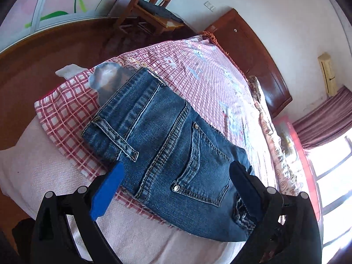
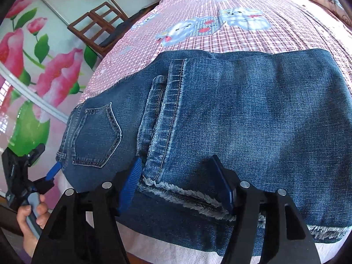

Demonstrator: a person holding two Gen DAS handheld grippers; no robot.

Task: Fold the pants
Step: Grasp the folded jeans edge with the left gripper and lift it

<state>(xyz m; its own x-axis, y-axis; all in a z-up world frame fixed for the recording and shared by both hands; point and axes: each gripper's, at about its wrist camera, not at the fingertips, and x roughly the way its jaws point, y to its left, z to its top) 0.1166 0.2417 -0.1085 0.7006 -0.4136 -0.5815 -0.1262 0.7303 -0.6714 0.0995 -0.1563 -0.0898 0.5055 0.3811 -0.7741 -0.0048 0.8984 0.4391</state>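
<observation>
Blue jeans (image 1: 167,145) lie folded on the pink checked bedsheet (image 1: 198,70); in the left wrist view the waistband end with a back pocket faces me. My left gripper (image 1: 176,176) is open, its blue-padded fingers (image 1: 107,195) wide apart over the waistband end, not holding cloth. In the right wrist view the jeans (image 2: 242,121) show the legs folded over, with frayed hems near the bed's front edge. My right gripper (image 2: 178,180) is open, fingers (image 2: 132,184) spread above the hems. The left gripper also shows in the right wrist view (image 2: 50,173), at the waistband corner.
A wooden chair (image 1: 149,13) stands beyond the bed's far side, by a flower-painted wardrobe (image 2: 33,77). A wooden headboard (image 1: 253,59) and patterned pillows (image 1: 272,136) lie at the right. A pale blanket (image 1: 44,176) covers the bed's near edge.
</observation>
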